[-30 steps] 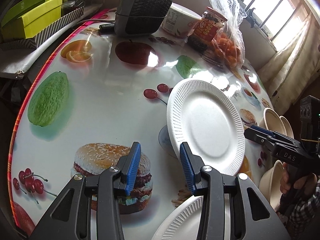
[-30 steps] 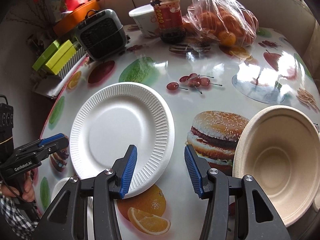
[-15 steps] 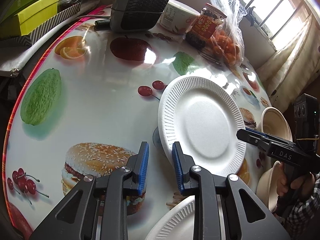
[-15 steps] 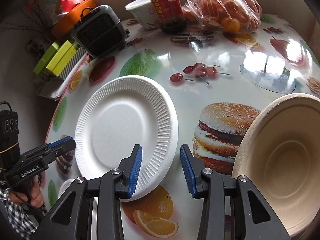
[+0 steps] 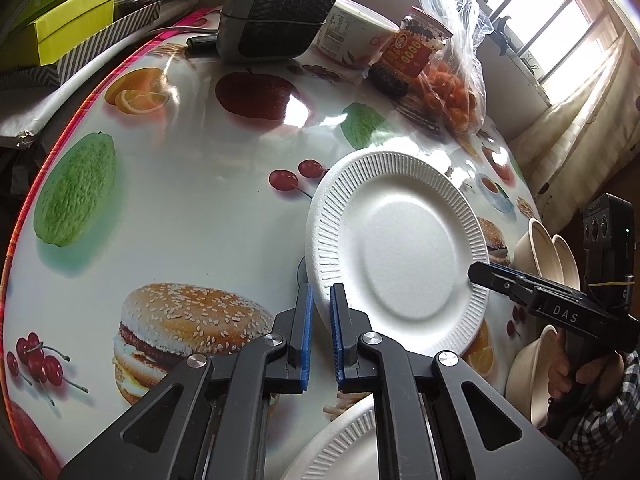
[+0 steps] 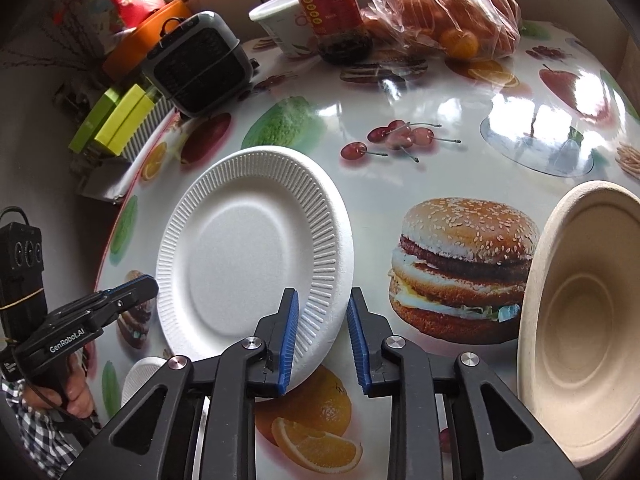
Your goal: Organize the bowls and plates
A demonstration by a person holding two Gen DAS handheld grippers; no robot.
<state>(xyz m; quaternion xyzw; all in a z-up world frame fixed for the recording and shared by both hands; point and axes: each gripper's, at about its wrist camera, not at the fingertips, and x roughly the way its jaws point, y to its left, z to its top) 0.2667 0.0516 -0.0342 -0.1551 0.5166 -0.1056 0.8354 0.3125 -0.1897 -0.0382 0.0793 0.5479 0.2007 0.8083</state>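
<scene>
The left tongs point(image 5: 319, 300), marked "GenRobot.AI", pinch the white plate's point(image 5: 404, 248) rim; the right tongs point(image 6: 322, 312), marked "DAS", are closing around it.

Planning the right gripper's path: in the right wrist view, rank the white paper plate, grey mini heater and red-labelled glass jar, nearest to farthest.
1. White paper plate, rim between the closing jaws.
2. Grey mini heater, far left.
3. Red-labelled glass jar, table's far edge.

The left black two-finger gripper with blue pads point(image 5: 319, 322) points steeply downward, its jaws nearly together. The right black blue-padded gripper point(image 6: 322, 322) is tilted down likewise, its jaws closing. A hand in a checked sleeve point(image 6: 76, 392) grasps each handle.
</scene>
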